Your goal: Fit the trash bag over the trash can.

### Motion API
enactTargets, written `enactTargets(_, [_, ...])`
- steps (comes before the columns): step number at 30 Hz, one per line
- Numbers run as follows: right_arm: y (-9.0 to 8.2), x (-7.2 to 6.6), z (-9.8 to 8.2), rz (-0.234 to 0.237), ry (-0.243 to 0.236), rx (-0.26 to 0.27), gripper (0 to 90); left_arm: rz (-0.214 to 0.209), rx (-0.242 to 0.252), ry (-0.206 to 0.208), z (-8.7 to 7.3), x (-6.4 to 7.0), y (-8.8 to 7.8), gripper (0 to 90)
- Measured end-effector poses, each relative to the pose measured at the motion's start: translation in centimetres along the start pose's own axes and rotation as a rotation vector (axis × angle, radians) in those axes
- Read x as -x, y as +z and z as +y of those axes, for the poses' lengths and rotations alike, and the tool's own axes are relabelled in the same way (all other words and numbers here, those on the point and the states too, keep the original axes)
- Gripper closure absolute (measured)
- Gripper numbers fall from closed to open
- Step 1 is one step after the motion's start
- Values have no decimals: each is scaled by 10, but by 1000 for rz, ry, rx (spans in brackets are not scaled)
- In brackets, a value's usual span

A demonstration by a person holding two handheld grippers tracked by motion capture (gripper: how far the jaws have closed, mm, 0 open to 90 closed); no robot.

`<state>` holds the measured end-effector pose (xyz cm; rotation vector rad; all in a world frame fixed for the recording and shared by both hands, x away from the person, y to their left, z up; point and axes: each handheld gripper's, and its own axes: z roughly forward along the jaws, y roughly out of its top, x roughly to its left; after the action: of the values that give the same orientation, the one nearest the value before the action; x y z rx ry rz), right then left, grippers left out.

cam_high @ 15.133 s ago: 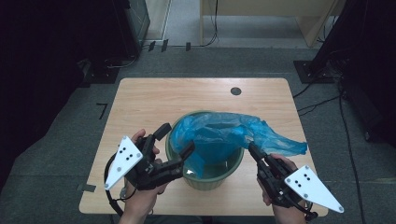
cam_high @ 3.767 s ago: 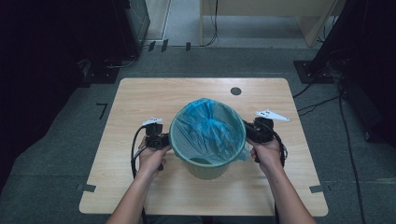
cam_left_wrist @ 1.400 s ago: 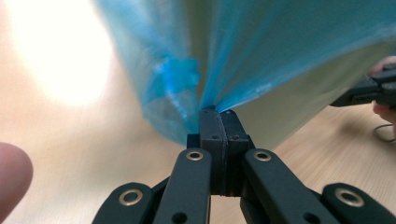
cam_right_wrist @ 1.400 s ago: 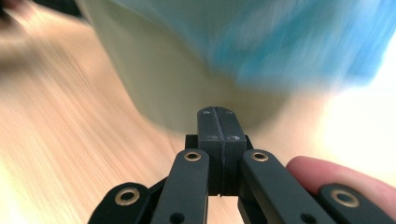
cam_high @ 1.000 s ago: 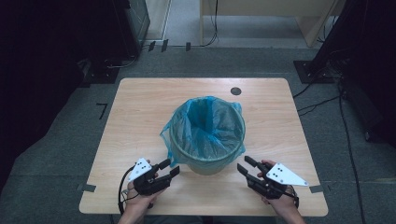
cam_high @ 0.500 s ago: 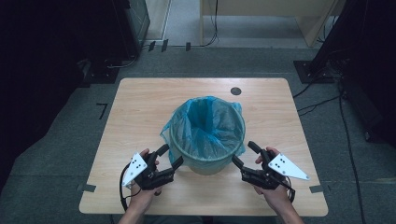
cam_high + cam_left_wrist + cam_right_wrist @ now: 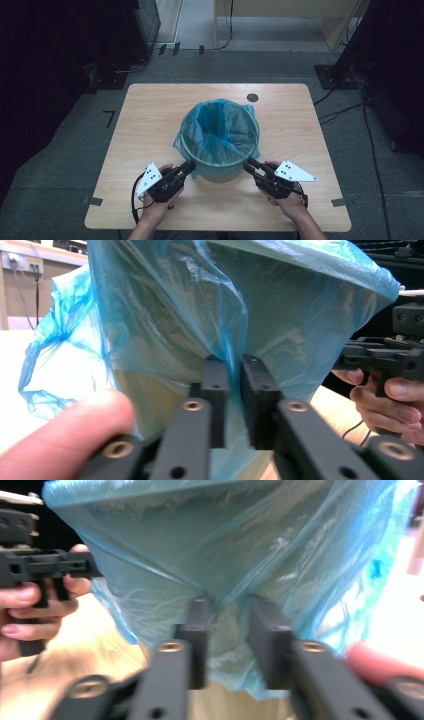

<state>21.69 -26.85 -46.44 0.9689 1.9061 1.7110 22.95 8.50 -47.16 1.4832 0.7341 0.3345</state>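
bin (image 7: 220, 160) mid-table (image 7: 150, 110), bag (image 7: 220, 127) inside (claws (image 7: 188, 167) flanking)

1. We count one bin (image 7: 220, 170) on the table.
2. We count one blue bag (image 7: 220, 127) lining it, its edge hanging over the rim.
3. We count two grippers: a left gripper (image 7: 189, 166) and a right gripper (image 7: 248, 164).
4. We count two hands, one on each gripper: a left hand (image 7: 159, 205) and a right hand (image 7: 290, 202).
5. We count two grey plates (image 7: 150, 176), one atop each gripper.
6. We count one table (image 7: 150, 110).
7. We count one dark round hole (image 7: 252, 97) in the tabletop.
8. We count two tape strips (image 7: 95, 201) at the near table corners.
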Motion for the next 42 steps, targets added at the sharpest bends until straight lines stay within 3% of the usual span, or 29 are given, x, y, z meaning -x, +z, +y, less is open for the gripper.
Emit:
enactTargets(3, [-1,2,-1,-38,-12,-8,900,7,-8,-2,0,-1,0,900])
enactTargets(7, [-8,5,0,-14,0,22,896,-12,2,-7,0,-2,-3,899])
enactTargets(8, [-10,6,0,-9,13,34,809,-30,26,-19,0,-3,-6,894])
enactTargets(9, [-13,10,1,-25,27,56,734,-36,46,-28,0,-5,-8,822])
enactTargets(10, [-14,13,2,-79,35,59,676,-23,55,-31,0,-6,-10,684])
enactTargets(12, [-16,21,1,-158,68,64,599,41,83,-63,1,-14,-13,529])
enactTargets(14, [-16,25,0,-197,92,59,469,117,98,-112,2,-24,-14,459])
enactTargets(16, [-12,28,-1,-188,132,46,380,160,95,-150,3,-30,-12,397])
enactTargets(19, [-3,31,-2,-131,207,23,258,189,87,-224,2,-41,-5,310])
enactTargets(22, [4,39,-5,-82,287,-2,257,182,107,-331,-2,-54,2,298])
enactTargets(25, [10,45,-10,-30,335,-43,322,200,77,-356,-5,-60,11,276])
enactTargets(27, [12,47,-13,29,372,-47,396,210,52,-363,-8,-63,18,273])
enactTargets(28, [13,49,-15,73,397,-42,489,207,38,-378,-9,-65,21,274])
enactTargets(30, [13,51,-16,99,419,-40,686,180,22,-435,-13,-69,27,284])
enactTargets(32, [14,50,-16,89,431,-46,869,130,-2,-498,-17,-70,31,384])
enactTargets(33, [14,49,-16,88,420,-39,900,118,-8,-490,-18,-68,32,466])
enactTargets(36, [11,42,-14,60,350,-18,900,94,-23,-458,-19,-62,33,741])
enactTargets(38, [10,36,-11,7,290,-33,900,109,-50,-418,-17,-58,34,859])
enactTargets(40, [11,30,-9,-83,213,-68,900,145,-96,-374,-16,-56,34,899])
enactTargets(42, [14,24,-13,-173,143,-137,900,180,-152,-352,-18,-56,34,900])
